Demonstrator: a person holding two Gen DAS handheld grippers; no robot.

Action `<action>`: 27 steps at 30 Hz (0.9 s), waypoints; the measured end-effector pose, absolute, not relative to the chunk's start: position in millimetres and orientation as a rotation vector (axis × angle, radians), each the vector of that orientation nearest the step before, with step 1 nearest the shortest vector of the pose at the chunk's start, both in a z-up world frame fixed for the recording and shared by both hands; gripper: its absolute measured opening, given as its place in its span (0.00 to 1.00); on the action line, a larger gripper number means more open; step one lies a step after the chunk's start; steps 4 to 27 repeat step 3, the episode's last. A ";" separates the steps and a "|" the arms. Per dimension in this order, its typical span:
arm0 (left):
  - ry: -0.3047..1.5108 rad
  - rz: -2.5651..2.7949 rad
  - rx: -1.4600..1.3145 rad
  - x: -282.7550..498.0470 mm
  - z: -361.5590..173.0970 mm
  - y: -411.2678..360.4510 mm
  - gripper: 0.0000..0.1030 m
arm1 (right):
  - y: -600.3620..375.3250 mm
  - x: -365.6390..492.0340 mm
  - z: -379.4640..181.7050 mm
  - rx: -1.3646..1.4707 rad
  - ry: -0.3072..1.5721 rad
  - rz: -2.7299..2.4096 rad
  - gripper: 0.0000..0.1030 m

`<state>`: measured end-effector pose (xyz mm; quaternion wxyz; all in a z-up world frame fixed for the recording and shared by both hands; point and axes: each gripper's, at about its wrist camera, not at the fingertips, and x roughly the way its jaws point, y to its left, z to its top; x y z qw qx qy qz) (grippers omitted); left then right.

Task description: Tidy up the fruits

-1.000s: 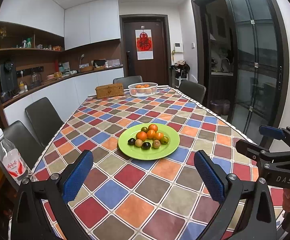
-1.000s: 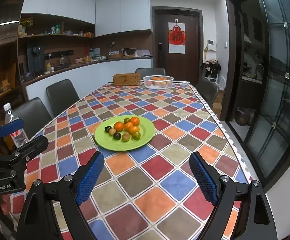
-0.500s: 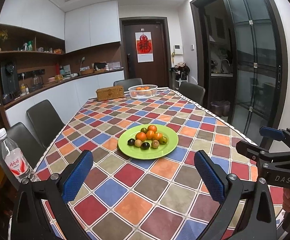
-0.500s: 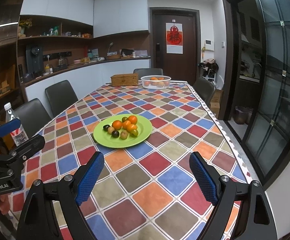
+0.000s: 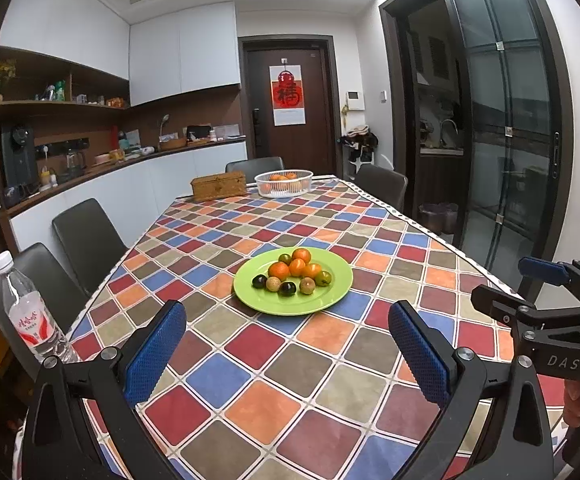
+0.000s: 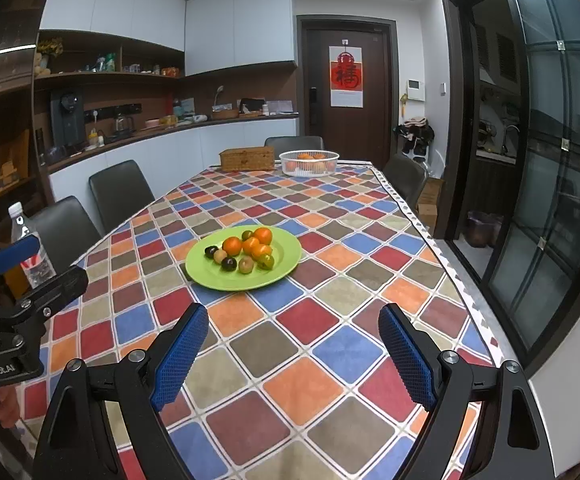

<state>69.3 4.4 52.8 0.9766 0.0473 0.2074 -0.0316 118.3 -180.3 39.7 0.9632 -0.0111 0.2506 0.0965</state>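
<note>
A green plate (image 5: 330,300) (image 6: 285,264) sits mid-table with several small fruits: oranges (image 5: 296,266) (image 6: 249,245), dark plums (image 5: 287,289) and brownish and green ones. A white basket (image 5: 283,184) (image 6: 309,163) with oranges stands at the table's far end. My left gripper (image 5: 287,354) is open and empty, above the near table, short of the plate. My right gripper (image 6: 294,350) is open and empty, also short of the plate. Each gripper shows at the edge of the other's view.
The table has a chequered cloth (image 5: 249,344). A water bottle (image 5: 29,312) (image 6: 29,248) stands at the near left edge. A wicker box (image 5: 218,186) sits beside the basket. Dark chairs (image 5: 85,236) line the left side and far end; glass doors are on the right.
Both views have tilted up and drawn back slightly, so the plate sits lower and a little farther in frame. Both grippers stay open and empty.
</note>
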 end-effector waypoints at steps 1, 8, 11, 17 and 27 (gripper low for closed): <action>0.419 -0.063 0.095 69.1 52.4 4.3 1.00 | -181.8 117.6 38.7 -0.021 0.509 0.196 0.85; 0.424 -0.061 0.096 68.8 50.8 3.8 1.00 | -182.8 115.6 36.5 -0.018 0.514 0.196 0.85; 0.424 -0.061 0.096 68.8 50.8 3.8 1.00 | -182.8 115.6 36.5 -0.018 0.514 0.196 0.85; 0.424 -0.061 0.096 68.8 50.8 3.8 1.00 | -182.8 115.6 36.5 -0.018 0.514 0.196 0.85; 0.424 -0.061 0.096 68.8 50.8 3.8 1.00 | -182.8 115.6 36.5 -0.018 0.514 0.196 0.85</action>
